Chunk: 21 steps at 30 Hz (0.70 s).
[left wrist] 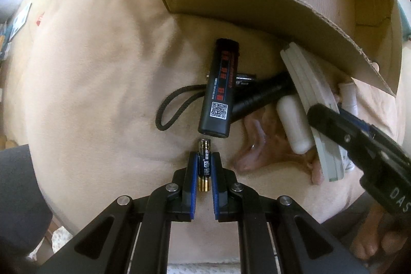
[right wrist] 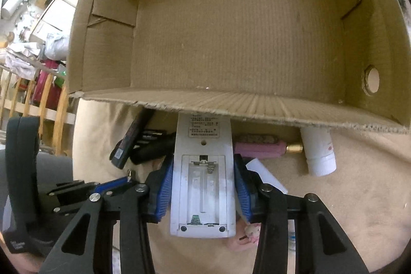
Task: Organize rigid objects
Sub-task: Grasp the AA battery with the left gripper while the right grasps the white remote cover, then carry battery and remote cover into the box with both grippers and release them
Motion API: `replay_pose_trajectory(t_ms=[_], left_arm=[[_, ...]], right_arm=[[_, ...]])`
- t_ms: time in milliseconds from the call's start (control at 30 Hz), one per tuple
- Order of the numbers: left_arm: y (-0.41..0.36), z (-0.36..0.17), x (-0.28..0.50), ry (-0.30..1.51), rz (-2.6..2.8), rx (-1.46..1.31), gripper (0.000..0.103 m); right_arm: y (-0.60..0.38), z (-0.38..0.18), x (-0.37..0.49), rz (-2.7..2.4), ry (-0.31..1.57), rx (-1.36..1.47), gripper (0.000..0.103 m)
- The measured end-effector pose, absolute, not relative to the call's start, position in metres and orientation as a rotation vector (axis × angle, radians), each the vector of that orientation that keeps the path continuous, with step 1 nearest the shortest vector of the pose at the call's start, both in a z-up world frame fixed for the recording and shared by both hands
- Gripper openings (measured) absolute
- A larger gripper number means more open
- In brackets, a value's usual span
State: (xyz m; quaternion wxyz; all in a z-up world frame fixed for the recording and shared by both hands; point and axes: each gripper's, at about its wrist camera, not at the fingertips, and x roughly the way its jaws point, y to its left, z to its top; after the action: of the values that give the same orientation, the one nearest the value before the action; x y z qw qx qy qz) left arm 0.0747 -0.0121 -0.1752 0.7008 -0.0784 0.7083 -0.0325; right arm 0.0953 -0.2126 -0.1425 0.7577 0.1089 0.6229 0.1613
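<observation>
Battery: black and gold, clamped between the blue pads of the left gripper, jaws nearly fully closed on it; held over the beige cushion, gold end toward the camera, other end just short of the black lighter.

Remote control: white, back side up, battery bay uncovered and empty; gripped across its width by the right gripper, jaws part-way closed with blue pads pressed on both long sides. Far end tucked under the near edge of the cardboard box.

Black lighter: QR label and red print on its face, laid over the black flashlight near the near edge of the box.

Black flashlight: lying on the cushion, cord loop trailing away from the box; small dark batteries beside it, count unclear.

White tube: resting just beside the remote control.

White bottle: on its side at the near edge of the box, neck half under the flap.

Pink item with brass tip: between remote control and white bottle, kind unclear.

Cardboard box: open side toward the grippers, interior bare, round hole in one wall, resting on the cushion.
</observation>
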Motion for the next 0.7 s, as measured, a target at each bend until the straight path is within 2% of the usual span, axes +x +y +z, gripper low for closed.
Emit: replay_pose_trajectory(t_ms=[467,700], left_arm=[[0.003,-0.158,0.066,1.514,-0.030,-0.183,0.009],[0.015,-0.106,0.059,1.399,-0.052,-0.230,0.009]], right_arm=[[-0.205,-0.126,0.075,0.375,1.338,0.272,0.046],[-0.219,-0.095,0.054,0.426,1.271,0.332,0.046]])
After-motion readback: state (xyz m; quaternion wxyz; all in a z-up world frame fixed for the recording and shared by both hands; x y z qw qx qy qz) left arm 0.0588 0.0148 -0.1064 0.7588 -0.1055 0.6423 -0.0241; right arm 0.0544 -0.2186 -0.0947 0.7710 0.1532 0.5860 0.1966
